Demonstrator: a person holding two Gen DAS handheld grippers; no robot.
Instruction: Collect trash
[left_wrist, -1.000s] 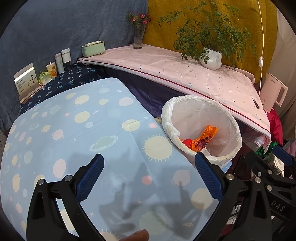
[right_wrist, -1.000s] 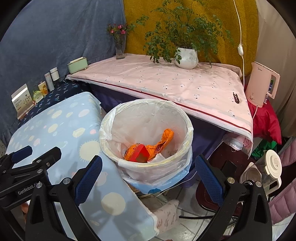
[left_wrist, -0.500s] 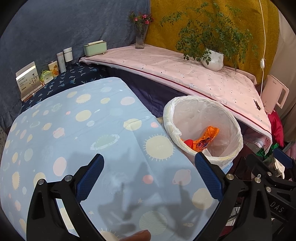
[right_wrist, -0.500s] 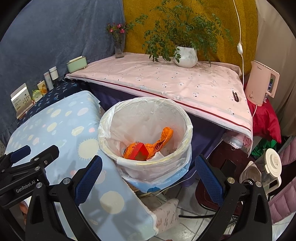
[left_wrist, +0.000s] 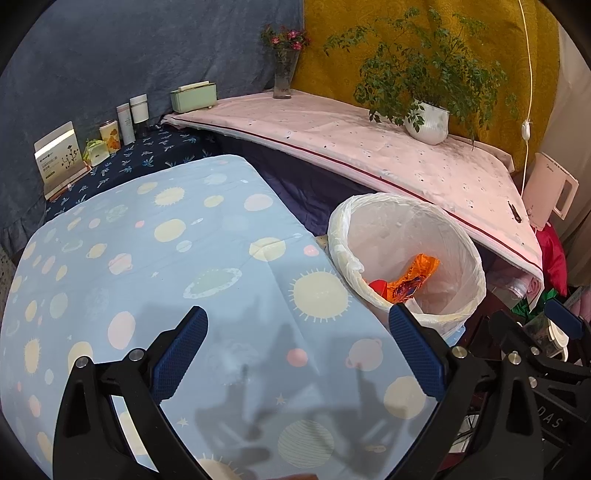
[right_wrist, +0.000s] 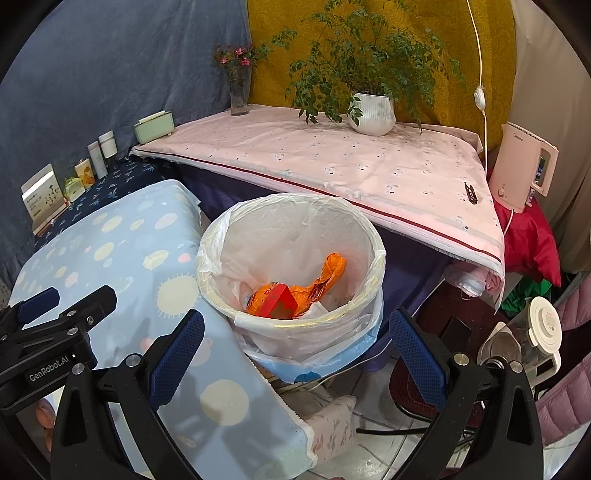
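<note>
Desk (left_wrist: 147, 266): covered by a light blue cloth printed with suns and planets; fills the view from 7 to 11 o'clock in the left wrist view; only gripper shadows lie on the part in view
Pink desk (right_wrist: 332, 162): behind the bin, running from 10 to 3 o'clock in the right wrist view; draped in a pale pink cloth with a dark red stripe along its edge
Bin (right_wrist: 354, 321): round, lined with a clear white bag; stands on the floor just beside the blue desk's right edge, in front of the pink desk; near centre in the right wrist view, at 3 o'clock in the left
Plant (right_wrist: 371, 110): green, in a white ribbed pot on the pink desk at 12 o'clock
Kettle (right_wrist: 524, 166): pale pink, upright at the pink desk's right end, 2 o'clock
Left gripper (left_wrist: 297, 354): hovers over the blue desk; jaws spread wide, nothing between them
Right gripper (right_wrist: 295, 350): hangs in front of the bin, over the desk's edge and floor; jaws spread wide, holding nothing
Orange wrapper (right_wrist: 325, 277): crumpled, lying in the bottom of the bin
Red scrap (right_wrist: 280, 302): flat, pointed piece in the bin, resting against the orange wrapper
Vase (right_wrist: 238, 92): clear glass with pink flowers, back corner at 11 o'clock
</note>
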